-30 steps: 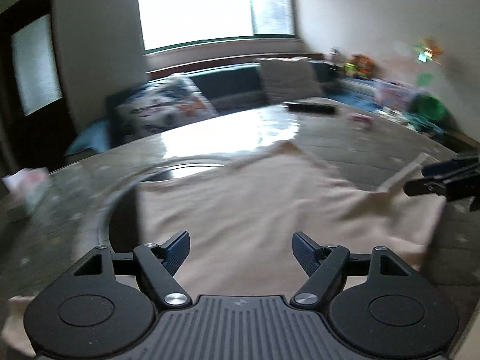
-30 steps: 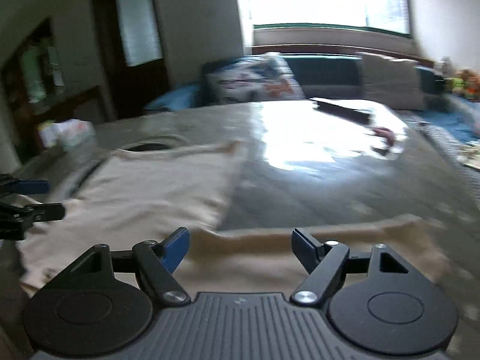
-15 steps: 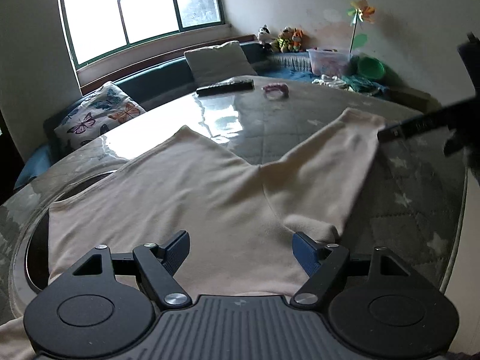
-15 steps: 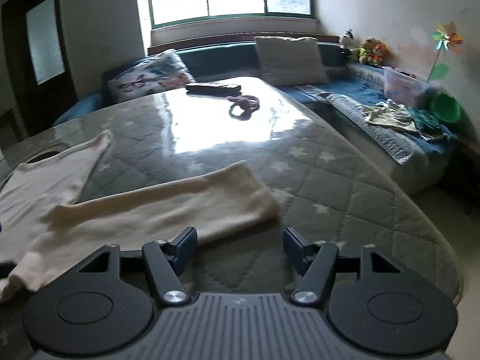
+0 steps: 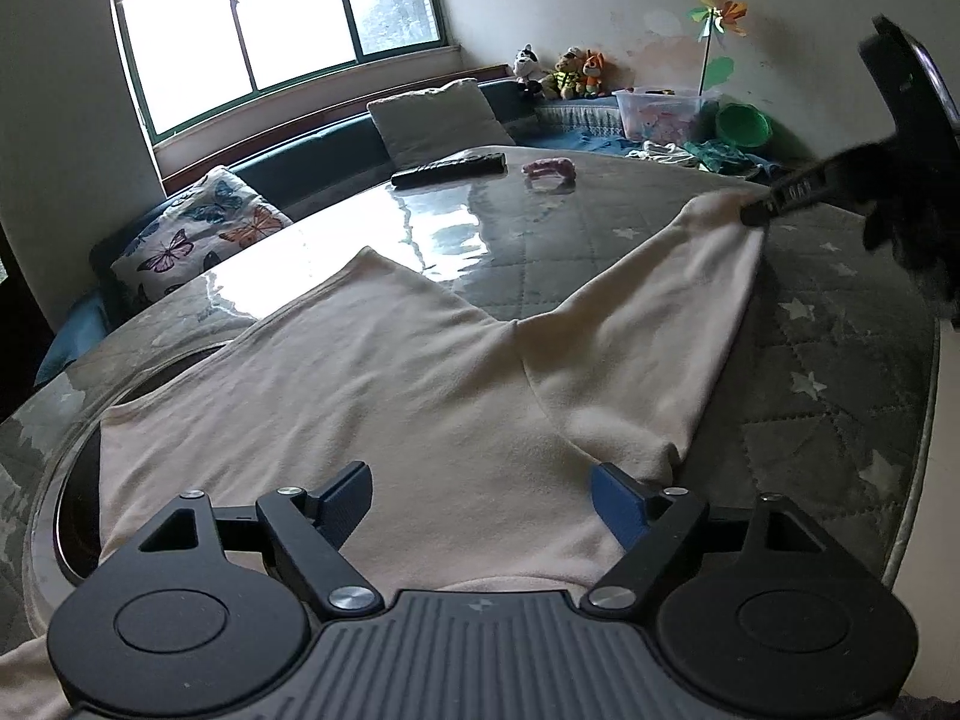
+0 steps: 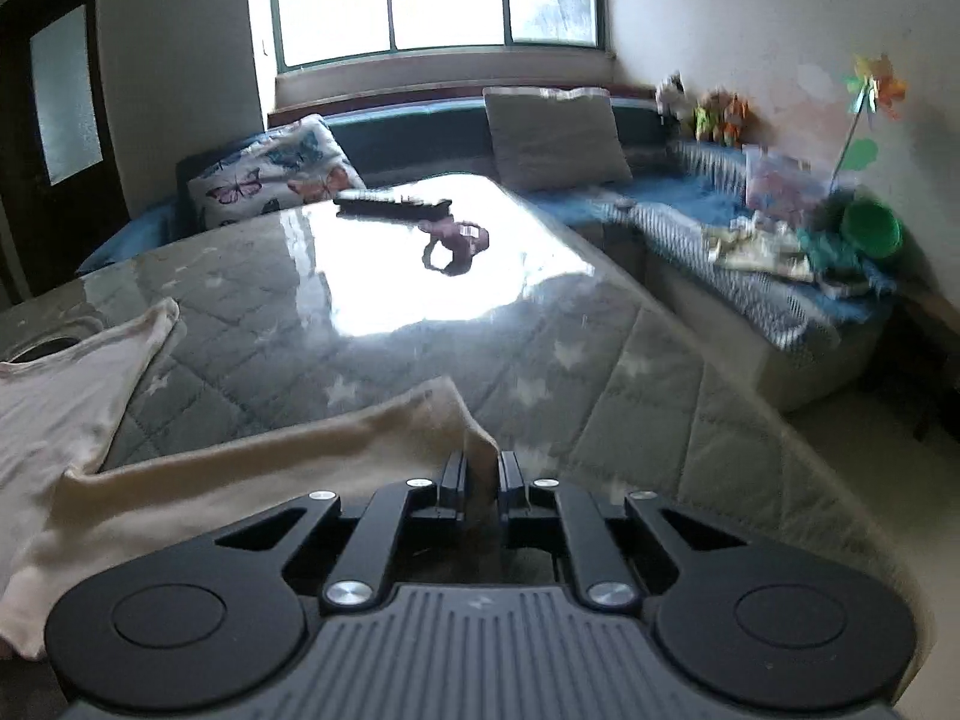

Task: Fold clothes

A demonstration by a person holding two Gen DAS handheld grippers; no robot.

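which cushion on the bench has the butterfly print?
The left cushion, nearer the door, has coloured butterflies on white. The other cushion, under the window, is plain grey.

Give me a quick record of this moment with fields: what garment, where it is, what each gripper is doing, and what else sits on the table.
garment: cream long-sleeved top, spread flat
surface: quilted table cover with stars under a glossy sheet
left gripper: jaws opening, above the top's body, gripping nothing
right gripper: jaws shut on the sleeve end
sleeve: stretched out to the side from the body
other items: black remote, pink object at the table's far side
fold progress: none visible yet
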